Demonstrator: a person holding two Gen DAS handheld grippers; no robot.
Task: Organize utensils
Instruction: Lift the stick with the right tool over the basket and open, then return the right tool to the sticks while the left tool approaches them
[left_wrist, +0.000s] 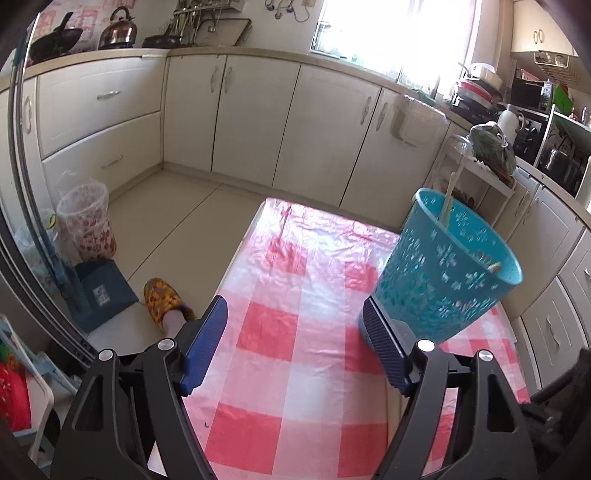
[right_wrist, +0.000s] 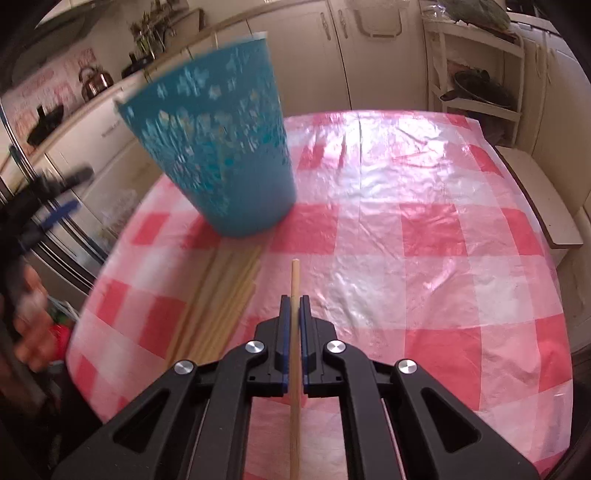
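A blue perforated basket (left_wrist: 443, 273) stands on the pink checked tablecloth (left_wrist: 295, 369), with a chopstick (left_wrist: 448, 199) poking out of it. My left gripper (left_wrist: 295, 302) is open with nothing between its fingers, and the basket is just beyond its right finger (left_wrist: 384, 343). My right gripper (right_wrist: 294, 299) is shut on a single wooden chopstick (right_wrist: 294, 273), held lengthwise above the cloth. A bundle of several chopsticks (right_wrist: 221, 306) lies on the cloth to its left, reaching the foot of the blurred basket (right_wrist: 218, 147). The left gripper (right_wrist: 55, 210) shows as a blur at the far left.
Cream kitchen cabinets (left_wrist: 258, 122) wrap around the table. On the floor to the left are a slippered foot (left_wrist: 162, 299) and a patterned bin (left_wrist: 86, 225). A white shelf rack (right_wrist: 476, 74) stands behind the table. A person's blurred hand (right_wrist: 29, 332) is at the left edge.
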